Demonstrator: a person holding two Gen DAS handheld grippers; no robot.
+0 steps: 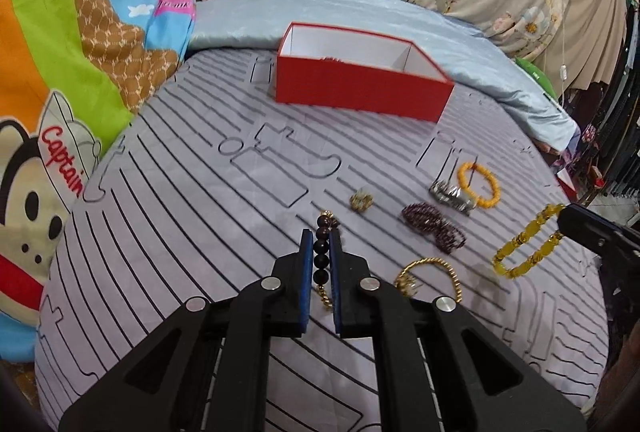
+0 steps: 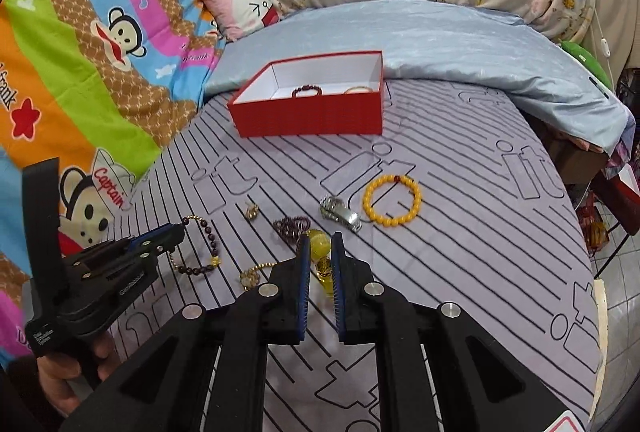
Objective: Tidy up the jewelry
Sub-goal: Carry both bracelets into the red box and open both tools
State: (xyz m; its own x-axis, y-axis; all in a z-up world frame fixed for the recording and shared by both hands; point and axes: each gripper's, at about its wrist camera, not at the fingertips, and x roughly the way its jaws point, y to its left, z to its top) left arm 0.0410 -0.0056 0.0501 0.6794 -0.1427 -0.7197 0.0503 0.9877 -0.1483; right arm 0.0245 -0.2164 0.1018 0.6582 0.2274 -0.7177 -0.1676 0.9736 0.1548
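My left gripper is shut on a dark bead bracelet with gold links, low over the striped sheet; it also shows in the right wrist view, with the bracelet. My right gripper is shut on a clear yellow bead bracelet, seen in the left wrist view. A red box, also in the right wrist view, holds a dark bracelet and a gold bangle.
On the sheet lie an orange bead bracelet, a silver watch, a purple bead bracelet, a small gold ring and a gold chain. Pillows and a blue blanket lie behind the box.
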